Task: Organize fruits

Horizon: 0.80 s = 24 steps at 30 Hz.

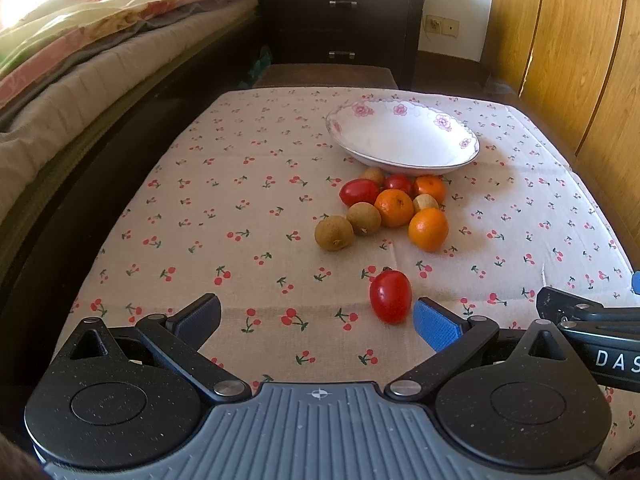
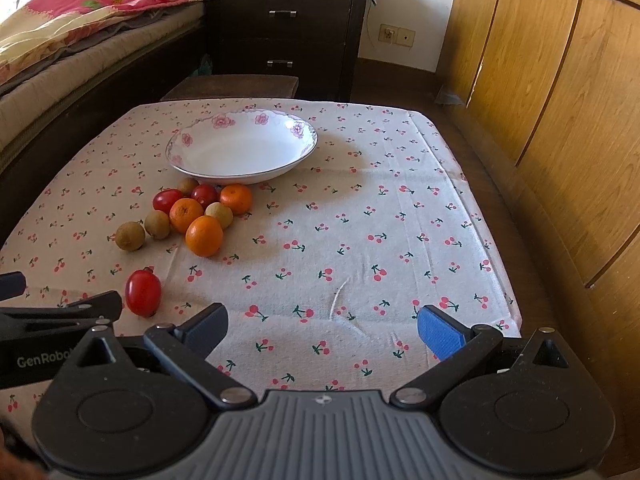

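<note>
A white floral bowl (image 1: 404, 136) (image 2: 244, 146) stands empty on the cherry-print tablecloth (image 1: 240, 200) (image 2: 360, 220). In front of it lies a cluster of oranges (image 1: 394, 208) (image 2: 204, 236), red tomatoes (image 1: 359, 192) (image 2: 167, 199) and brown longans (image 1: 334, 233) (image 2: 130, 236). One lone tomato (image 1: 390, 297) (image 2: 143, 293) lies nearer, just ahead of my left gripper's right finger. My left gripper (image 1: 318, 316) is open and empty. My right gripper (image 2: 322, 326) is open and empty over bare cloth, to the right of the fruit.
A bed with a floral quilt (image 1: 80, 40) runs along the left. A dark nightstand (image 1: 340, 20) and a low stool (image 2: 236, 86) stand behind the table. Wooden wardrobe doors (image 2: 540, 80) line the right side. The other gripper's body (image 1: 592, 320) (image 2: 48, 328) shows at each frame's edge.
</note>
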Each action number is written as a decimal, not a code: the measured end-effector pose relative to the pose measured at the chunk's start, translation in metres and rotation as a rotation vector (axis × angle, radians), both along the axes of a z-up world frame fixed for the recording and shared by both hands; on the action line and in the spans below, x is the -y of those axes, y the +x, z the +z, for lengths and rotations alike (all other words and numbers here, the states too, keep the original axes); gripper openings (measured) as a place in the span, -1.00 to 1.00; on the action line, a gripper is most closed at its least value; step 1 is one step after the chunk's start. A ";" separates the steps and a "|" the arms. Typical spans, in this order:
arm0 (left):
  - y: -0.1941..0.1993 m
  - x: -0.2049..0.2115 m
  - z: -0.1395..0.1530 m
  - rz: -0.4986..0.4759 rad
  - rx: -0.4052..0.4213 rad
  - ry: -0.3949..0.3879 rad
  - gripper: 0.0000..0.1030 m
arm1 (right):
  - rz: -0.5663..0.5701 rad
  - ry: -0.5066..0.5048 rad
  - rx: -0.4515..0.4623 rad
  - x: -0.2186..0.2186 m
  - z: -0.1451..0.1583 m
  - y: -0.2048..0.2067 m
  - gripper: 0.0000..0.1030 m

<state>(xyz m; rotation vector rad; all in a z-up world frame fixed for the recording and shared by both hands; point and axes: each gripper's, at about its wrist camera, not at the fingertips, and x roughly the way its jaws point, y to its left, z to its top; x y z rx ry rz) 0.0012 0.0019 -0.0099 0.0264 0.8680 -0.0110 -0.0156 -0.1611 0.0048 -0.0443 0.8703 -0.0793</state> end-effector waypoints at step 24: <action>0.002 -0.007 -0.001 0.011 -0.005 0.009 1.00 | 0.017 0.005 -0.016 -0.008 0.001 0.004 0.97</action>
